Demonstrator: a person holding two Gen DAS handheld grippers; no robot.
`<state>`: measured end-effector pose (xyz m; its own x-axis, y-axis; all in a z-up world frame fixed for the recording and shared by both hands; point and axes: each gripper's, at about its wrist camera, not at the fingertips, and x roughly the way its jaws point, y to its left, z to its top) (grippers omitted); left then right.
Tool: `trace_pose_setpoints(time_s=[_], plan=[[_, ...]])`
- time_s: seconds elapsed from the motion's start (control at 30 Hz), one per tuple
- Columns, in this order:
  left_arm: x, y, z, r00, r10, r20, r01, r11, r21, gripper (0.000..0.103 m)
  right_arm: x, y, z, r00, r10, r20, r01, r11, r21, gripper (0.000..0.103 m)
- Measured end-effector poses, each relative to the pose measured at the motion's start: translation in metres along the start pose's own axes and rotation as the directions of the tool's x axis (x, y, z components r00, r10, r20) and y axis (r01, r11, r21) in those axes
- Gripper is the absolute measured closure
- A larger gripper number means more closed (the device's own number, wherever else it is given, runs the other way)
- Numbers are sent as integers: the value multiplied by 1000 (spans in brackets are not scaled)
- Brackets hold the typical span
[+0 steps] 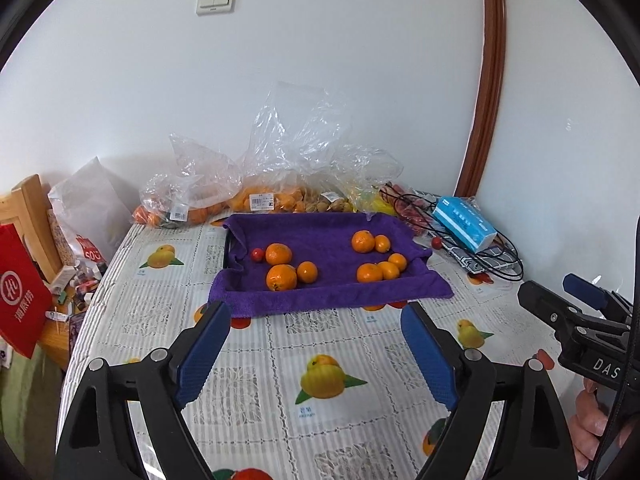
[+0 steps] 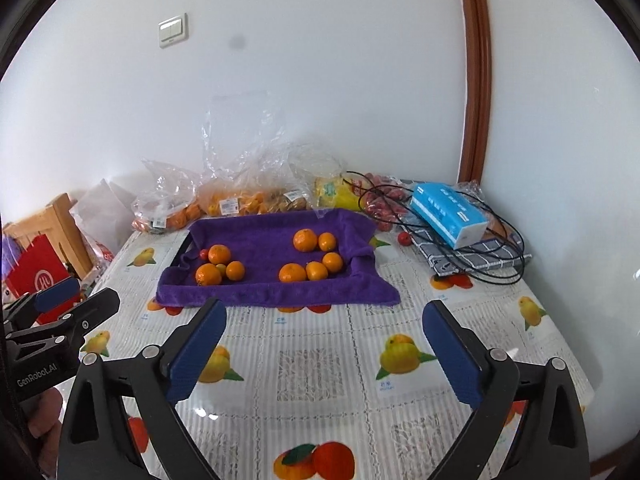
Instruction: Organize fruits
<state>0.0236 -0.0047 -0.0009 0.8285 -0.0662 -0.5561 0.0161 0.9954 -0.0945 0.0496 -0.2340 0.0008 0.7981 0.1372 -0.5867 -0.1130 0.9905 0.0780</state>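
Note:
A tray covered with a purple towel (image 1: 320,292) (image 2: 276,292) sits mid-table. On it lie two groups of oranges: a left group (image 1: 282,277) (image 2: 208,274) with a small red tomato (image 1: 257,255) (image 2: 203,254), and a right group of several oranges (image 1: 370,272) (image 2: 292,272). Another red tomato (image 1: 436,243) (image 2: 404,238) lies on the table right of the tray. My left gripper (image 1: 316,350) is open and empty, in front of the tray. My right gripper (image 2: 324,354) is open and empty, also in front of the tray.
Clear plastic bags of fruit (image 1: 260,196) (image 2: 240,200) line the wall behind the tray. A blue tissue pack (image 1: 464,222) (image 2: 450,216), black cable and cloth lie at the back right. A wooden chair and red bag (image 1: 18,292) stand left of the table.

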Motion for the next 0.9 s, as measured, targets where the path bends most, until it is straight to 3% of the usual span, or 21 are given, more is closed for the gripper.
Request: trace_pose_setpoints(time_s=[0.43, 0.9], plan=[[-41, -16, 1, 998, 34, 57, -34, 999, -7, 14, -43, -20, -5, 1000, -13, 29, 12, 1000, 28, 2], [-45, -16, 2, 997, 41, 63, -41, 999, -6, 14, -47, -19, -8, 999, -14, 36, 13, 999, 31, 2]])
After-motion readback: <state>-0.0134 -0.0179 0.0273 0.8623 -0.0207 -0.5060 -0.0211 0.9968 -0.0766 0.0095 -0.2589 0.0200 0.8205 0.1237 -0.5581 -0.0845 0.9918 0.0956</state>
